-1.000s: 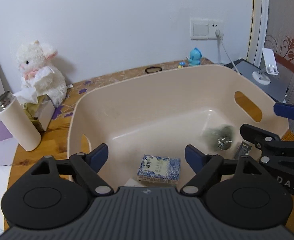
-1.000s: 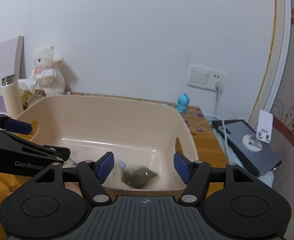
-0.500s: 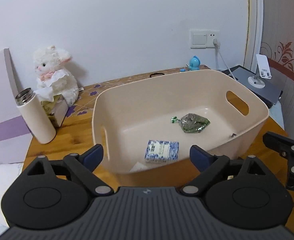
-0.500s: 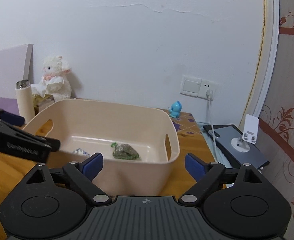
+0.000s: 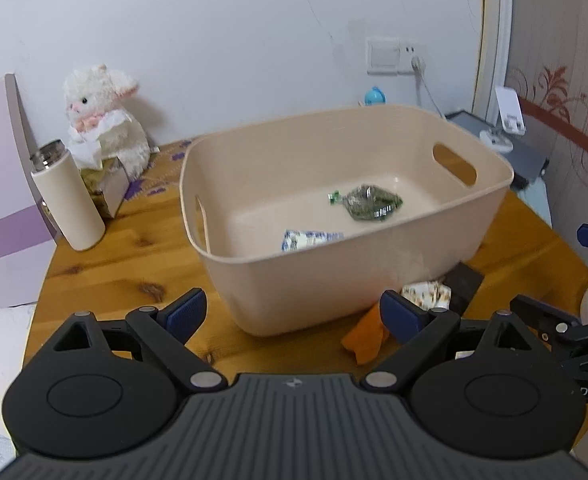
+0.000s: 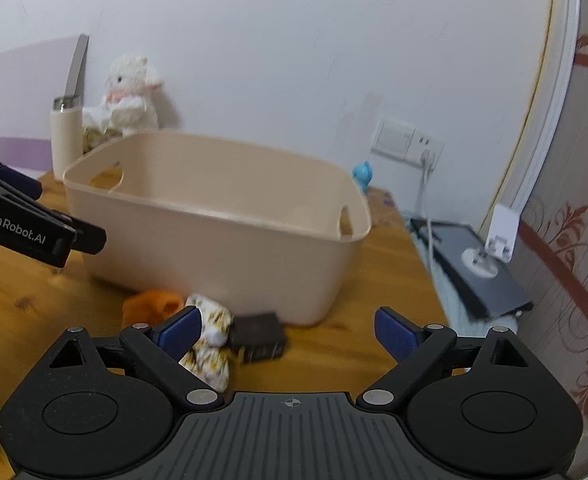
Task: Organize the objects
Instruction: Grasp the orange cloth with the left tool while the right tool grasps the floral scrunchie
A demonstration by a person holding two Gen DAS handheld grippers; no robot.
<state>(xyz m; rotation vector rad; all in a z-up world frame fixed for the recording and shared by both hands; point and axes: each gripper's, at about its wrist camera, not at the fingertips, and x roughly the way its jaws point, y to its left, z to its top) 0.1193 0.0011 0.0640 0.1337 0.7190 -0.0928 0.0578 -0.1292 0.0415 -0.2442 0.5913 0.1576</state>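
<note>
Both grippers are drawn back from the beige plastic tub (image 5: 489, 216), the left gripper (image 5: 293, 312) and right gripper (image 6: 288, 330) released, the right jaws just widened. A green packet (image 5: 371, 203) lies inside; an orange item (image 6: 152, 307), patterned wrapper (image 6: 210, 334) and dark box (image 6: 258, 342) are left on the wooden table (image 5: 126, 264), likely next.

We see a white wall (image 5: 234, 40) behind a wooden table (image 5: 126, 264). A switch plate (image 6: 393, 139) and a socket (image 6: 427, 146) sit on the wall, a cord plugged in. Floral wallpaper (image 6: 573, 240) covers the right side.
</note>
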